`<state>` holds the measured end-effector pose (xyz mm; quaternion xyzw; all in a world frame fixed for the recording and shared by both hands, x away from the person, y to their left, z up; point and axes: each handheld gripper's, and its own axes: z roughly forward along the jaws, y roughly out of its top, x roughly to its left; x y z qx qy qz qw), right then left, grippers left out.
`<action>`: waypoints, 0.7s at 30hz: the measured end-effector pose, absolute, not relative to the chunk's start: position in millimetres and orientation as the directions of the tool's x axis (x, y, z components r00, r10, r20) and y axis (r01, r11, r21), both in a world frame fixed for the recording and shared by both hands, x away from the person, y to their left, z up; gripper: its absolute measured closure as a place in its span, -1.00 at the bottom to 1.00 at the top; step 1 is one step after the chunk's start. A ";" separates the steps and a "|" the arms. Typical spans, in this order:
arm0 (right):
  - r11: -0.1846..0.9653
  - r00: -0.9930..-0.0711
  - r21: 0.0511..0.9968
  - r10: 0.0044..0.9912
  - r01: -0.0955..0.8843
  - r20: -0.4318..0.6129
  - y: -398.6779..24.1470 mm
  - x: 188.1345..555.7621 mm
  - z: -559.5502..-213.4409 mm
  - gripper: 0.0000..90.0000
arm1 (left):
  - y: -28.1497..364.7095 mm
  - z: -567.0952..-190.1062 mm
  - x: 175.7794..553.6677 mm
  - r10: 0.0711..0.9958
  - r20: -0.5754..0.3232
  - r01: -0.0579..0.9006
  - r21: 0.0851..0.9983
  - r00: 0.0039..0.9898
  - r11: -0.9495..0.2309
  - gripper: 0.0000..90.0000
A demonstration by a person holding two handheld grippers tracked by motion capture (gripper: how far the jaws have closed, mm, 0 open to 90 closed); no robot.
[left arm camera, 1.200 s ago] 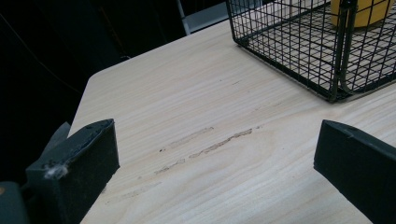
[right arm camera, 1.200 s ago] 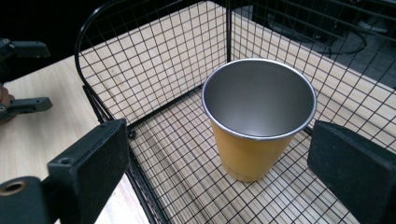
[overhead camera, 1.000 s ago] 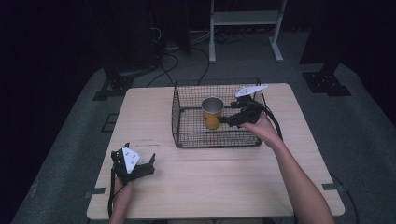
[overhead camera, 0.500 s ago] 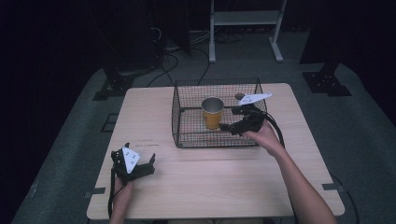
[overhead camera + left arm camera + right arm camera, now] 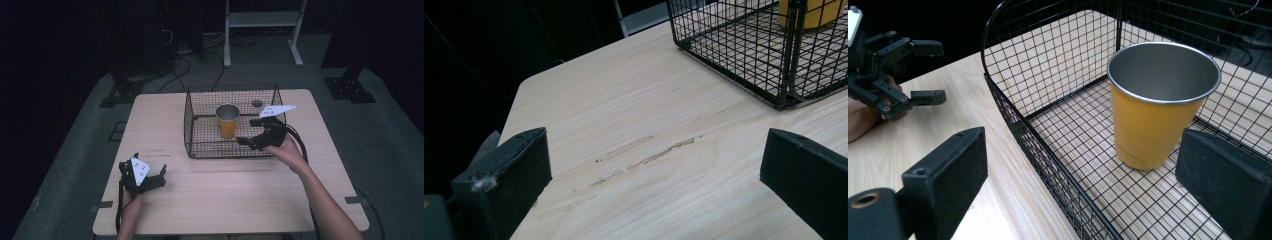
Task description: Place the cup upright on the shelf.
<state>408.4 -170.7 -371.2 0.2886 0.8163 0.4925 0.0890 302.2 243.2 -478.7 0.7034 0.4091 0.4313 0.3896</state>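
My right gripper (image 5: 252, 142) hangs at the near right wall of the black wire basket (image 5: 200, 131), its jaws spread wide and holding nothing. In the right gripper view one jaw sits outside the mesh over the worktop (image 5: 948, 115) and the other hangs over the basket's inside, close beside the yellow cup (image 5: 1157, 116). That cup stands upright on the basket floor, its metal-grey inside empty, apart from both jaws. My left gripper (image 5: 150, 176) rests low at the near left of the worktop, well apart from the basket, jaws also wide open and empty. In the left gripper view bare pale wood with a few faint scuff marks (image 5: 644, 160) lies between them, and the basket's corner (image 5: 784, 95) sits ahead to the upper right.
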 end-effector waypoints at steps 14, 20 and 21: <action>0.347 -0.815 0.858 0.565 0.379 0.132 -181.8 389.0 -380.7 -0.87 | 243.2 -478.8 302.0 0.913 0.285 0.241 0.902 0.291 -0.359 -1.00; 0.318 -0.810 0.865 0.566 0.388 0.155 -191.6 375.3 -386.9 -0.87 | 243.1 -478.8 302.1 0.912 0.289 0.242 0.900 0.292 -0.362 -1.00; 0.314 -0.810 0.866 0.565 0.388 0.157 -193.5 372.2 -387.6 -0.87 | 243.1 -478.8 302.1 0.912 0.288 0.242 0.901 0.291 -0.361 -1.00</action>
